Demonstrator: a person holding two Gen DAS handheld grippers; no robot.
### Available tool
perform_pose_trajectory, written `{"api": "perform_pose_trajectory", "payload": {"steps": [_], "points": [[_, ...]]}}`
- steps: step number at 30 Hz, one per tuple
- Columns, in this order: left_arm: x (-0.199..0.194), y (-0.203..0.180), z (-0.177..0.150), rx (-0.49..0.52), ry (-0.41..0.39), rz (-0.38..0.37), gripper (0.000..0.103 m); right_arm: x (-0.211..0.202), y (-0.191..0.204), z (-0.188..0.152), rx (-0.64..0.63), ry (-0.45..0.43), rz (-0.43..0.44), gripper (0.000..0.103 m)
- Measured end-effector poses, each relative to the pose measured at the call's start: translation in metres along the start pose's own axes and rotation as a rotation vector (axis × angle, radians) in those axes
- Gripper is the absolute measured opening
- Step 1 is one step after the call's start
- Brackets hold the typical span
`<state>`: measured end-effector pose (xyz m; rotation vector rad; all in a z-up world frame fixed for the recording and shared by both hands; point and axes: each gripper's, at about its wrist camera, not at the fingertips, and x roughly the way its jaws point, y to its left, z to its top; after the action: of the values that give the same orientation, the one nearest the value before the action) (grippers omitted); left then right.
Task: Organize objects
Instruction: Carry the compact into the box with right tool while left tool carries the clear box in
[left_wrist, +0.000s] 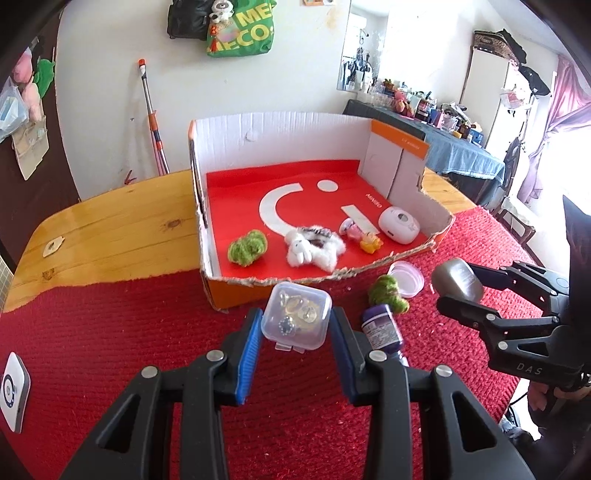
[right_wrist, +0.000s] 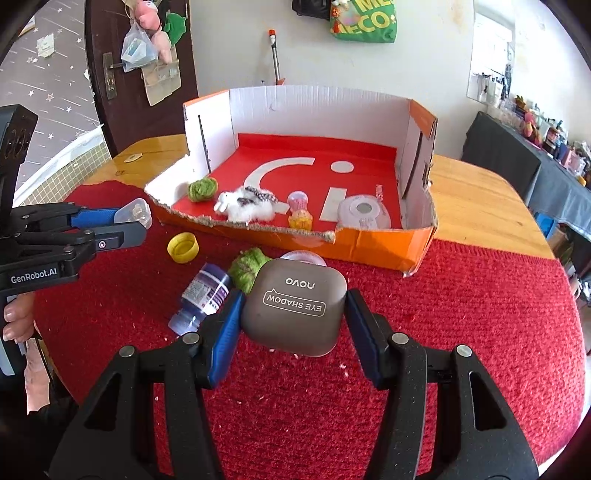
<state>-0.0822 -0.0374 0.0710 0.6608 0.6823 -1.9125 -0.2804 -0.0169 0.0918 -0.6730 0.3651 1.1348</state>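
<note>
1. Up front, the left hand-held gripper (left_wrist: 295, 328) clamps a small clear plastic case (left_wrist: 296, 318) with trinkets inside between its blue pads, lifted above the red cloth (left_wrist: 110, 332).
2. Beside it, the right hand-held gripper (right_wrist: 291, 317) grips a grey eye shadow case (right_wrist: 295, 310) by its two sides, also raised off the cloth.
3. Beyond both stands the orange cardboard box (right_wrist: 369, 247) on the wooden worktop (right_wrist: 480, 206), holding a green pom-pom (right_wrist: 201, 189), a white plush toy (right_wrist: 243, 206), a small pink figure (right_wrist: 299, 212) and a white round device (right_wrist: 364, 214).
4. On the cloth near the box's torn front edge lie a purple bottle (right_wrist: 201, 295), a second green pom-pom (right_wrist: 247, 267), a yellow cap (right_wrist: 183, 248) and a clear lid (left_wrist: 406, 277).
</note>
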Motion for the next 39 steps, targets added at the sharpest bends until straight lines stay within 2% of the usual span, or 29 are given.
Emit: {"api": "perform_pose_trajectory", "payload": {"steps": [9,18,26,39], "points": [[0.003,-0.007,0.026,0.008,-0.011,-0.024,0.038,-0.005,-0.004,0.029,-0.03,-0.048,0.014,0.054],[0.028,-0.005,0.061,-0.002,0.023,-0.044,0.038,0.007,-0.018,0.074,-0.033,-0.05,0.032,0.054],[0.062,0.001,0.088,-0.004,0.067,-0.06,0.038,0.041,-0.028,0.103,-0.053,0.01,0.027,0.054],[0.127,0.007,0.117,0.027,0.188,-0.058,0.038,0.098,-0.037,0.123,-0.094,0.133,0.004,0.054]]}}
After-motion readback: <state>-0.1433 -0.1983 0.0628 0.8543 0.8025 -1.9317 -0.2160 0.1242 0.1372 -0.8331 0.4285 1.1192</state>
